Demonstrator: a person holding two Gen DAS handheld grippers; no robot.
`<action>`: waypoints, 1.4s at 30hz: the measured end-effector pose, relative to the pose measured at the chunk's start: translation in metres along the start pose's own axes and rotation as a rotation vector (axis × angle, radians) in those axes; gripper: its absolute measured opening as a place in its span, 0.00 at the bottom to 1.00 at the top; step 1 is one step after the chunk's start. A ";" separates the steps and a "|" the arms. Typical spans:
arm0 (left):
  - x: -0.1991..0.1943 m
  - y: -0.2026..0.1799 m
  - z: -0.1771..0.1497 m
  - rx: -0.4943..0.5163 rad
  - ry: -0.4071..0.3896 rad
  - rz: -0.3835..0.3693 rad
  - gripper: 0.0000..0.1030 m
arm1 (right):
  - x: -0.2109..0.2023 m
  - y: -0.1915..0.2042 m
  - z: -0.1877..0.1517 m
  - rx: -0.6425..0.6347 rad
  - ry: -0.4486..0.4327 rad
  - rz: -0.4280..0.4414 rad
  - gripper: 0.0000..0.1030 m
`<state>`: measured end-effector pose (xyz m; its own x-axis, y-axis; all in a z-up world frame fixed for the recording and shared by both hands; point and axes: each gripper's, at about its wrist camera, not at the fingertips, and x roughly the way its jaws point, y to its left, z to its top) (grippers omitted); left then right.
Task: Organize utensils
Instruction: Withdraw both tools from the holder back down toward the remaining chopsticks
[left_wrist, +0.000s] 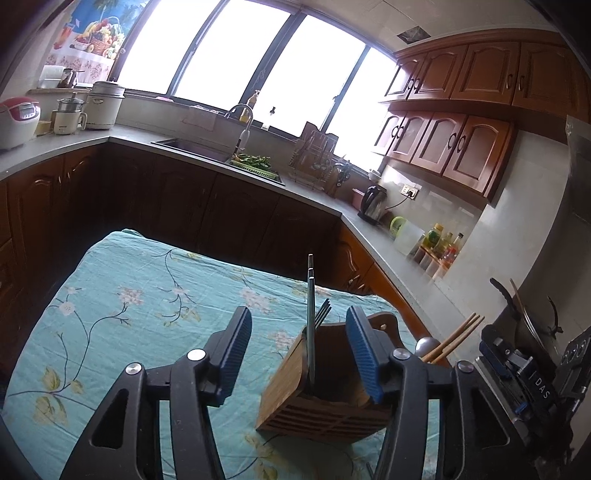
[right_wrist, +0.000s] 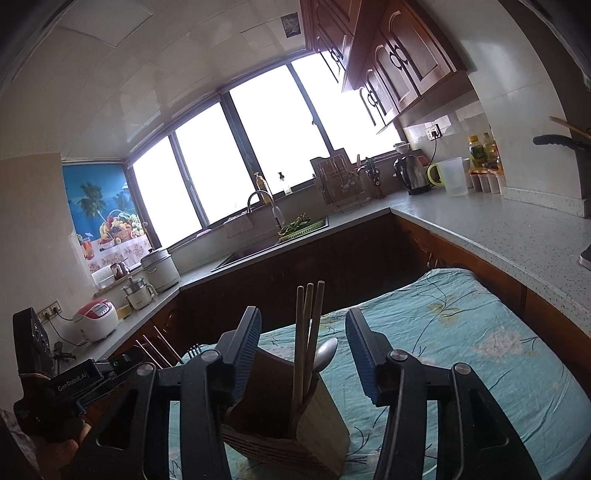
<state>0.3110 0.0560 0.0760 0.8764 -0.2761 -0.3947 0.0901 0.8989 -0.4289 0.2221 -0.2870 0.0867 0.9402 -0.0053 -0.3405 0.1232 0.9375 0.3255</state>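
Surface: table under a teal cloth (left_wrist: 122, 295) with a flower print, just ahead of both my grippers.

Holder: wooden utensil holder (left_wrist: 325, 406) standing on the cloth, between the fingers of my left gripper (left_wrist: 299, 354), which are spread apart and clamped on nothing. In it: 2 metal chopsticks (left_wrist: 310, 317) and a fork (left_wrist: 323, 310), upright.

My right gripper (right_wrist: 303, 350) is likewise apart and empty, with the same holder (right_wrist: 295, 432) between its fingers; from this side, 3 wooden chopsticks (right_wrist: 308, 332) and a spoon (right_wrist: 327, 354) stand in it.

Room: grey counter (right_wrist: 498, 232) wrapping around beyond the table; sink (left_wrist: 192, 147) with tap under a wide window (left_wrist: 266, 66); rice cooker (left_wrist: 16, 120) far left of my left gripper; kettle (left_wrist: 373, 205) and bottles (left_wrist: 443, 243) to its right; brown wall cabinets (left_wrist: 461, 110) above.
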 end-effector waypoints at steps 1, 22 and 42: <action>-0.005 0.000 -0.002 -0.001 -0.001 0.006 0.63 | -0.002 -0.002 -0.001 0.011 0.006 0.003 0.68; -0.104 -0.035 -0.077 0.135 0.121 0.133 0.98 | -0.085 -0.028 -0.062 0.044 0.175 -0.058 0.92; -0.124 -0.028 -0.110 0.077 0.320 0.194 0.98 | -0.113 -0.039 -0.127 -0.017 0.344 -0.122 0.97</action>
<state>0.1482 0.0279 0.0476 0.6893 -0.1798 -0.7018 -0.0171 0.9644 -0.2638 0.0709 -0.2788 0.0004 0.7567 -0.0029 -0.6537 0.2199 0.9429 0.2503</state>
